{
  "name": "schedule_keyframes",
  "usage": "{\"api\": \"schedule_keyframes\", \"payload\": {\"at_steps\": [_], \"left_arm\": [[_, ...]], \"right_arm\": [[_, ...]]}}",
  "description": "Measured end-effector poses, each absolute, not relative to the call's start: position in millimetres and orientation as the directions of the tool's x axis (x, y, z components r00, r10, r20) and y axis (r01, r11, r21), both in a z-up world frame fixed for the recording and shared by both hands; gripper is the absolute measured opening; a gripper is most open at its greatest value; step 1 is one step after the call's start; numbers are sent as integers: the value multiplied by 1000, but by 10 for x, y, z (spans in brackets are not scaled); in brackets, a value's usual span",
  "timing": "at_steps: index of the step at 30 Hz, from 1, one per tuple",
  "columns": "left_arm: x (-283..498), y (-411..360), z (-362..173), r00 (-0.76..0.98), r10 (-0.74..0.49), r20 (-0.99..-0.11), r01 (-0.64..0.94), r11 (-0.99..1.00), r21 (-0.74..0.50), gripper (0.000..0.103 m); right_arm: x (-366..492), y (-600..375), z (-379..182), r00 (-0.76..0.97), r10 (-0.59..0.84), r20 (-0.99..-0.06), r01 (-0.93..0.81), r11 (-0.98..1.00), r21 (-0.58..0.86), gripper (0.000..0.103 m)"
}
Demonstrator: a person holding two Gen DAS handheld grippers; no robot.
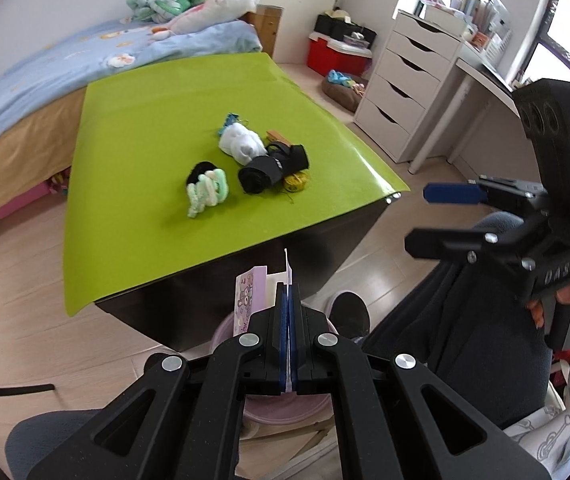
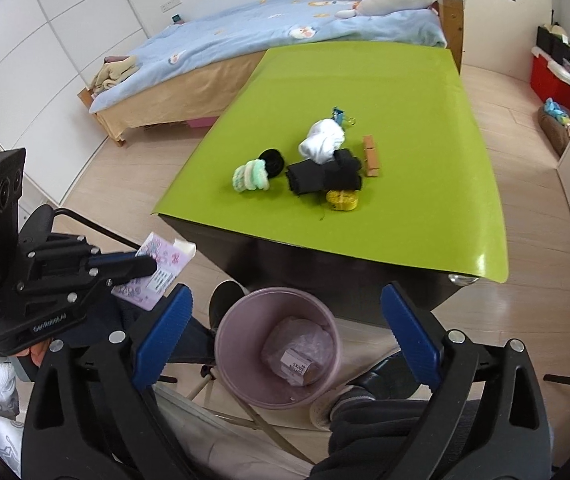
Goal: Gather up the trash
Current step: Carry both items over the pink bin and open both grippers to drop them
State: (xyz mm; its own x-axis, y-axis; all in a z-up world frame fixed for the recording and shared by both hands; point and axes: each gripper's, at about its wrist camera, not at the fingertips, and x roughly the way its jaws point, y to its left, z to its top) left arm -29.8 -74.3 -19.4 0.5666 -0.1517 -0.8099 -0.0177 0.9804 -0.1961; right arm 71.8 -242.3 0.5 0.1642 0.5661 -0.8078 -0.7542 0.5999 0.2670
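My left gripper point(image 1: 287, 292) is shut on a purple-and-white printed paper box point(image 1: 251, 294), held in the air near the table's front edge; it also shows in the right wrist view point(image 2: 157, 270), left of the bin. A pink trash bin point(image 2: 279, 346) stands on the floor below the table edge, holding a crumpled plastic bag and a small carton point(image 2: 297, 366). My right gripper point(image 2: 285, 344) is open and empty above the bin; it shows in the left wrist view point(image 1: 425, 216) at the right.
The green table point(image 2: 385, 120) carries rolled socks point(image 2: 251, 176), a white cloth point(image 2: 323, 140), black cloths point(image 2: 325, 176), a yellow tape measure point(image 2: 343, 200), a wooden clip point(image 2: 371, 156) and a blue binder clip point(image 2: 341, 115). A bed stands behind, white drawers point(image 1: 409, 80) to the right.
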Motion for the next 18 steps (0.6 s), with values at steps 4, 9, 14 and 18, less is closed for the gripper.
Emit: {"api": "schedule_keyframes", "payload": {"at_steps": [4, 9, 14, 18], "left_arm": [[-250, -798, -238, 552, -149, -821, -1, 984, -179, 46], [-284, -744, -196, 600, -146, -787, -20, 980, -197, 91], [-271, -643, -195, 614, -117, -780, -80, 975, -209, 95], [-265, -603, -192, 617, -107, -780, -103, 971, -214, 95]], "right_arm": [[781, -2494, 16, 169, 574, -801, -740, 611, 282, 94], [802, -2527, -14, 161, 581, -798, -734, 610, 297, 95], [809, -2537, -22, 154, 588, -794, -731, 608, 309, 96], [811, -2542, -26, 155, 589, -793, -728, 611, 312, 97]]}}
